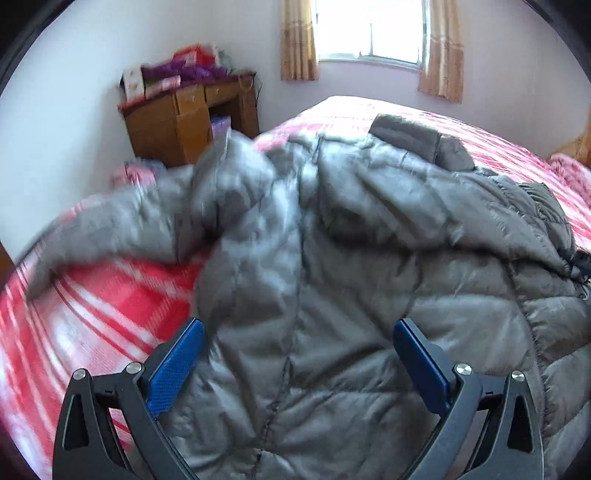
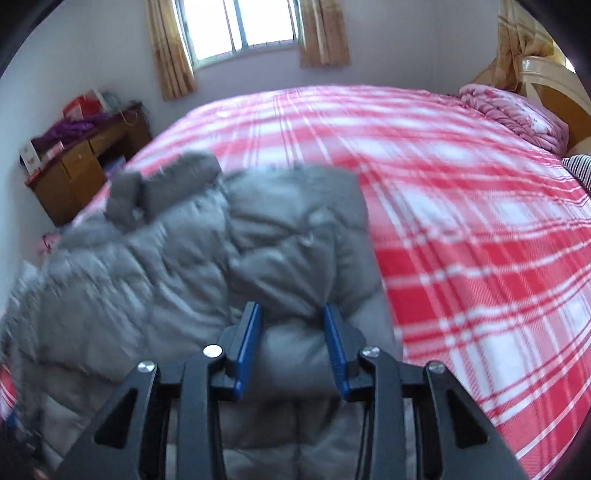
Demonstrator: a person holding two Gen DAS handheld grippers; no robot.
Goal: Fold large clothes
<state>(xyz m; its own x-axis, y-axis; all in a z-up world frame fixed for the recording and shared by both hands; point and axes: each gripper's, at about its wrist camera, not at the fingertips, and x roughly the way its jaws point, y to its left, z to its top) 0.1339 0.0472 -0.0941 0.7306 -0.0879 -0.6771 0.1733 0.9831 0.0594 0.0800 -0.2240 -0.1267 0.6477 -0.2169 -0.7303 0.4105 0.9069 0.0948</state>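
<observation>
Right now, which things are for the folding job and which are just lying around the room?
For the job:
- grey puffy jacket
- left claw, open
- right claw, fabric between its fingers
- red checked bed it lies on

Just lying about:
- wooden desk
- purple stuff on the desk
- pink quilt
- curtains

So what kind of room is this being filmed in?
Almost certainly a home bedroom. A large bed with a red and white plaid cover fills the room, a curtained window sits in the far wall, and a cluttered wooden desk stands in the corner. A grey padded coat lies on the bed.
</observation>
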